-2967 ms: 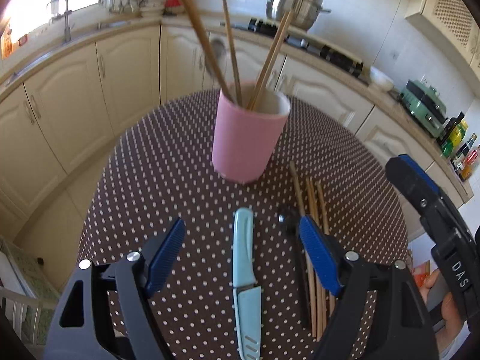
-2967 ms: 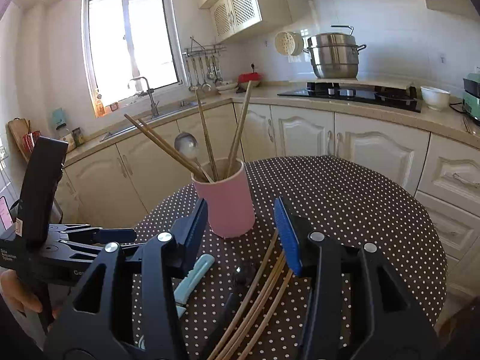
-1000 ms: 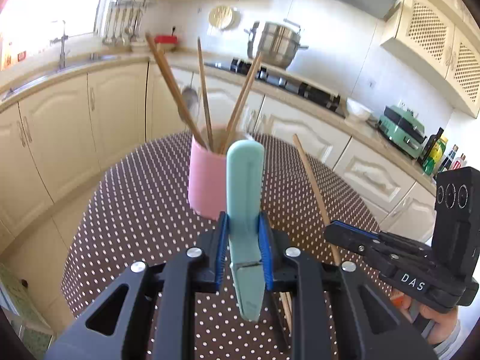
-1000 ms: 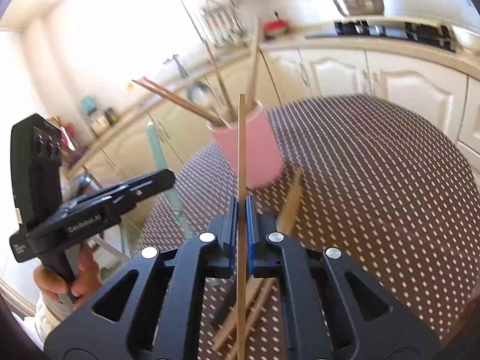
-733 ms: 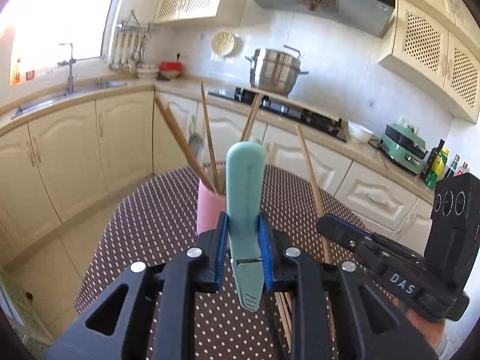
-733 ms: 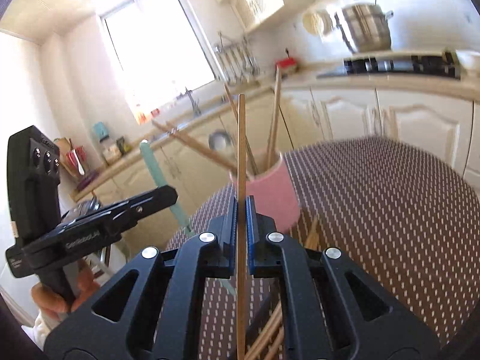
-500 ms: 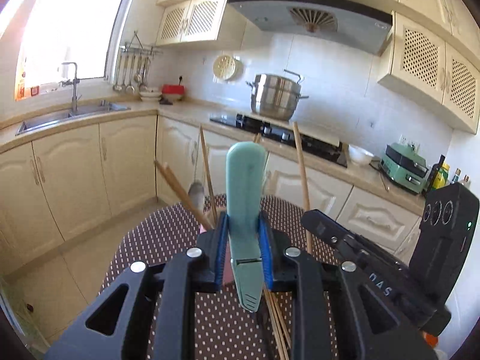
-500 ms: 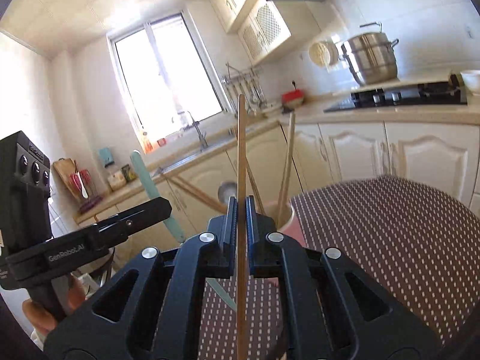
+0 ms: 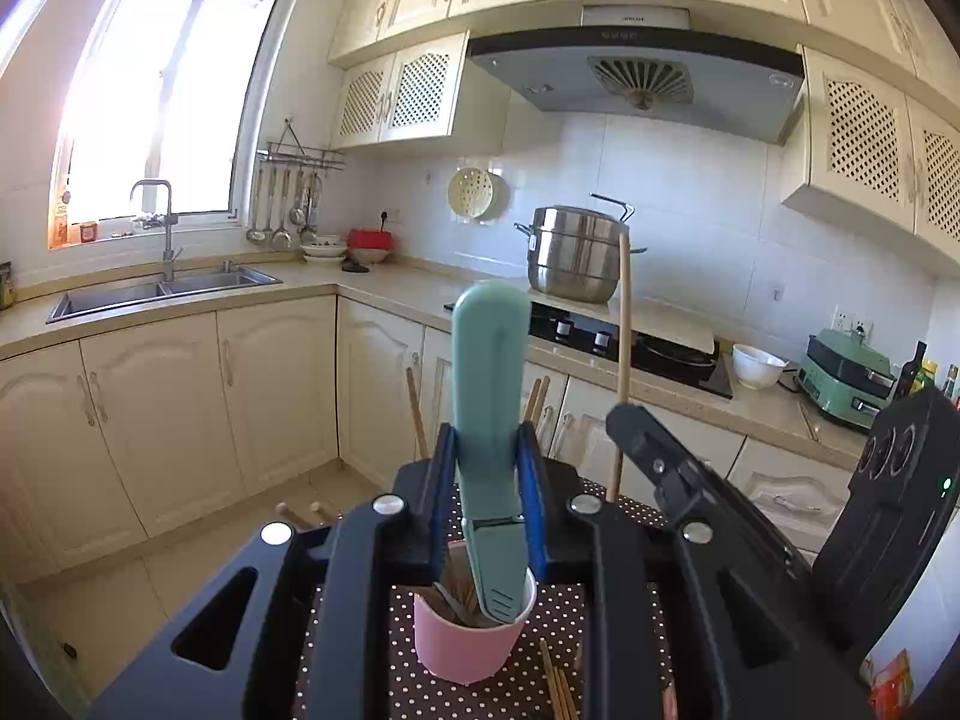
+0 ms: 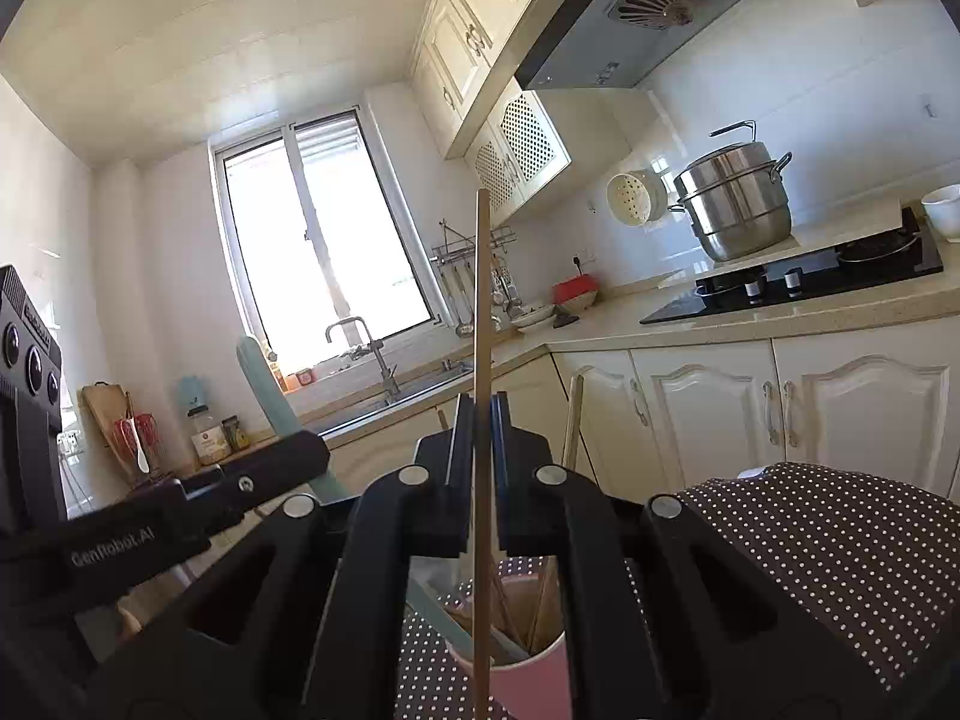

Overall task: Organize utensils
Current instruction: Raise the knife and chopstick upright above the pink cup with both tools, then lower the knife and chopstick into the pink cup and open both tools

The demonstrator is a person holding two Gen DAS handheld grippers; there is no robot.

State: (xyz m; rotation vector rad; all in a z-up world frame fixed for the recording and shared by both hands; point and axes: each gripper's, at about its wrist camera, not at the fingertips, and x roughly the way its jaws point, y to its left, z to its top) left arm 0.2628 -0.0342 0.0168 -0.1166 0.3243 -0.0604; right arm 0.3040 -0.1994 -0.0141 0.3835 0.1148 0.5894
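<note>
My left gripper [image 9: 487,480] is clamped on the teal knife [image 9: 489,420], blue pads pressed to both flat sides around its middle. Long axis is close to vertical. The rounded end points up toward the cabinets; the ridged lower end points down and sits inside the mouth of the pink cup [image 9: 471,642], near its right rim.

My right gripper [image 10: 478,462] is clenched on one wooden chopstick [image 10: 481,360], also vertical. Its top end stands well above the pads. Its lower end runs down in front of the cup's near rim in the right wrist view; I cannot tell if the tip is inside the cup or just in front of it.

Cup contents: several wooden chopsticks [image 10: 543,603] leaning against the wall, tops sticking out above the rim. In the left view some of those tops show past the gripper body on the far side. A spoon or anything else in there I can't make out.

The cup stands on the brown polka-dot tablecloth [image 10: 840,540]. A few loose chopsticks [image 9: 555,687] lie flat on the cloth just right of the cup base, long axes running near-to-far.

The right gripper sits just right of the left one, both above the cup.
</note>
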